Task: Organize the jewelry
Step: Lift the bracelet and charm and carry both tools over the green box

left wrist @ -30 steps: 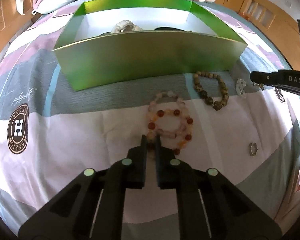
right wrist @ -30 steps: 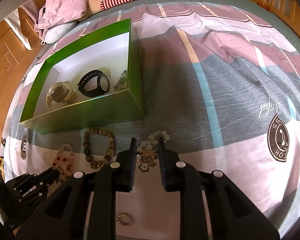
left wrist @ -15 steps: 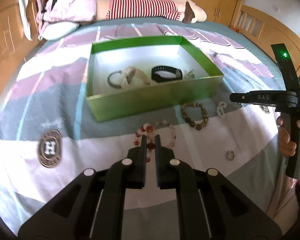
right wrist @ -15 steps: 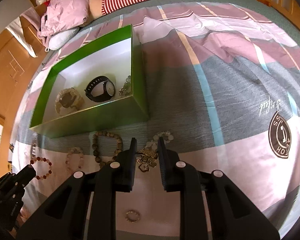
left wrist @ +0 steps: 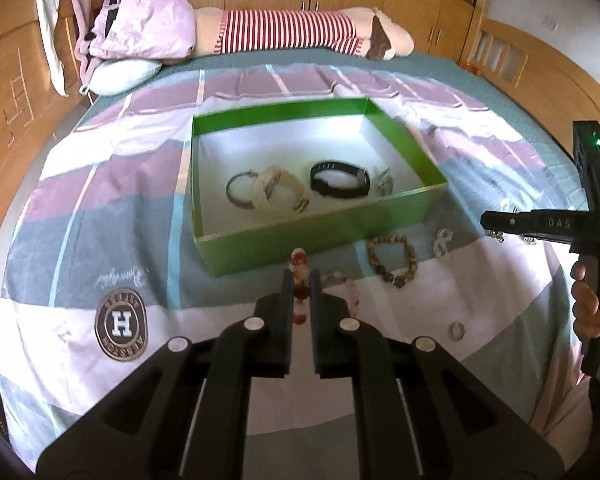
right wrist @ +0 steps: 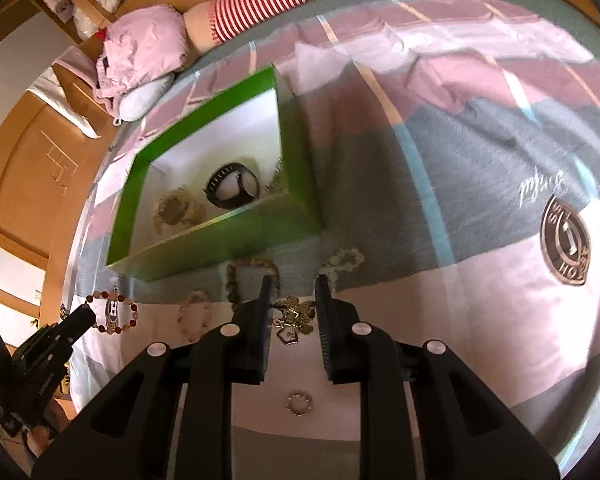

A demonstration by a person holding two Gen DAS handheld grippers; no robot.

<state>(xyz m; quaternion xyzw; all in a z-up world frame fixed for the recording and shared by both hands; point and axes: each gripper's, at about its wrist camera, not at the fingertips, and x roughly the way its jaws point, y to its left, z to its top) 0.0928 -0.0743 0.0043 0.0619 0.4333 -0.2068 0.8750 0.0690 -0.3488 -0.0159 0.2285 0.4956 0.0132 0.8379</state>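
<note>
The left gripper (left wrist: 300,280) is pointing steeply down toward the bed (left wrist: 100,216), its jaws pinching a red-and-pale bead bracelet (left wrist: 299,264) clear of the bed. The right gripper (right wrist: 291,290) is angling down over the bed too, its jaws nipping a gold chain piece (right wrist: 294,314). A hand (left wrist: 588,300) is wrapping the right gripper's handle, fingers curling around it above the bed's edge.

green box (left wrist: 320,236) near wall blocks ahead, open top clear above

Bright daylight, soft shadows, motion blur, strong fisheye edge distortion
</note>
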